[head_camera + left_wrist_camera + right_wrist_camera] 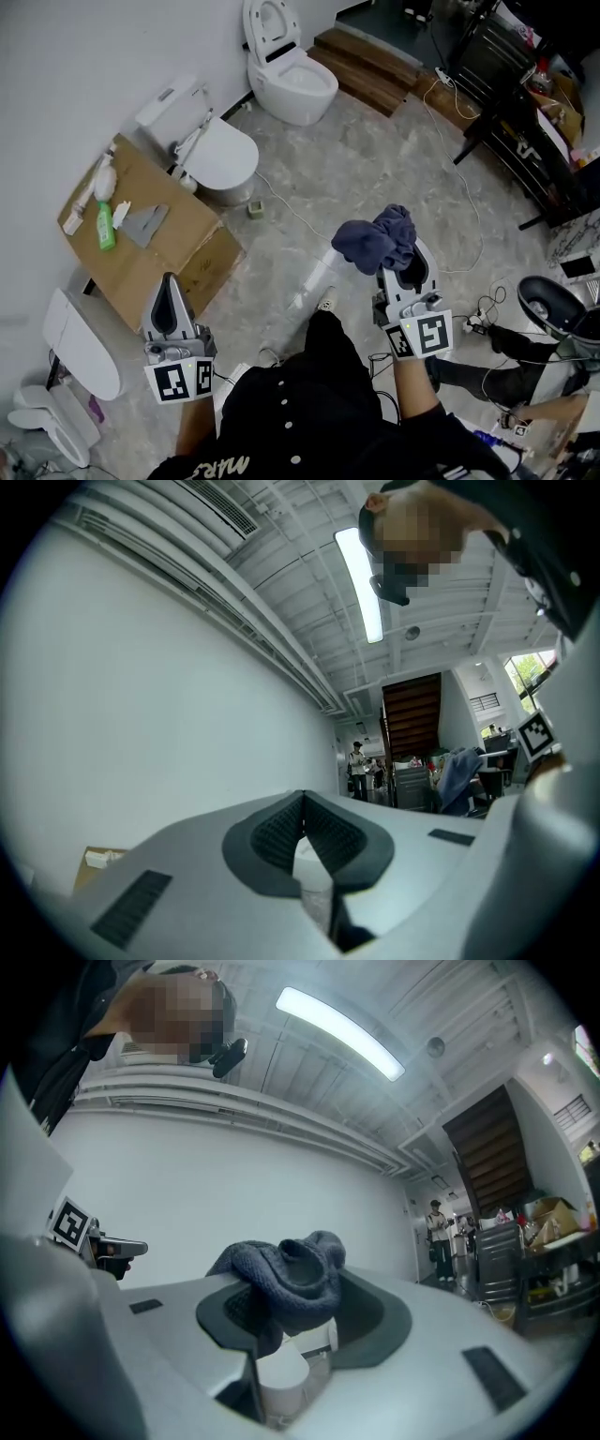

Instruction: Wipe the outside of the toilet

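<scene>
In the head view a white toilet [214, 153] with a shut lid and a tank stands by the wall at the upper left. A second white toilet [287, 77] with its lid up stands farther back. My right gripper [397, 259] is shut on a dark blue cloth [376, 238], held high above the floor; the right gripper view shows the cloth [287, 1277] bunched over the jaws, which point up at wall and ceiling. At the lower left my left gripper [169, 281] is shut and holds nothing; its pads [281, 832] meet at the tip.
A cardboard box [183, 253] beside the near toilet carries a green bottle [105, 228], a white bottle and a grey cloth [145, 223]. Cables run across the marble floor [375, 159]. Wooden steps [367, 64], a black rack [523, 122] and a black chair [558, 305] stand at the right.
</scene>
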`<state>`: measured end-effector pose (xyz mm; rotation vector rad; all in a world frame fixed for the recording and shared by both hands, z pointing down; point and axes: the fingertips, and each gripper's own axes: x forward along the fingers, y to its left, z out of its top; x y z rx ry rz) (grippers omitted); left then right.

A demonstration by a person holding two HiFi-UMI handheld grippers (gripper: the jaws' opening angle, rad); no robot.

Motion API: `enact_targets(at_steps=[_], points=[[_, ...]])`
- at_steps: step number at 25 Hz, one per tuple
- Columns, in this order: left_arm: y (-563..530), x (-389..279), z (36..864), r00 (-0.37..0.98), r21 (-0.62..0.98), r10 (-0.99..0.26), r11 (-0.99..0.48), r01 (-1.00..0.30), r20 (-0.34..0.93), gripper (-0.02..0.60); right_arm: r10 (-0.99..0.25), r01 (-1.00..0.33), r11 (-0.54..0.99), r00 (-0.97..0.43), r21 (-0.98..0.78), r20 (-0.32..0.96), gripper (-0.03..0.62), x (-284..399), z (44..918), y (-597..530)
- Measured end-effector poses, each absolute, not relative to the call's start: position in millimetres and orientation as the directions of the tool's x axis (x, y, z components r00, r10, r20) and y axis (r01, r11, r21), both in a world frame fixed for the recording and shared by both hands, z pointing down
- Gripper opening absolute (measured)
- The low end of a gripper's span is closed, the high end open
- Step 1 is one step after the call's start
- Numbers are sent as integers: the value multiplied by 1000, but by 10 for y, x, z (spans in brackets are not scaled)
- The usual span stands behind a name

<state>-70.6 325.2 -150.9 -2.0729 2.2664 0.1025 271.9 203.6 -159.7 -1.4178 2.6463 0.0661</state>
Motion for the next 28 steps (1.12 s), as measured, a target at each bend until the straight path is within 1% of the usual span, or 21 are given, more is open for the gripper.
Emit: enact_targets(at_steps=[11,18,23,28], points=[[2192,-342,-1497,-158,21,-983,157,-987,-95,9,-773,-779,627,-621,-11,-129,169,2951,-1583,808],[1818,-134,-1476,-259,30,-962,257,-966,-84,9,-688,-692,722,-718,-2,-109,169,2904,-1518,155],[1894,-194,-1356,-351,21,-935,351,-936,-45,11,-627,-629,777,-774,-8,-85,169,2661,-1352,-151],[1984,-421,-1166,-410,35,-912,410,-912,2,9,-567,-568,823,-821,-10,-70,169,2167,-1245,-291]])
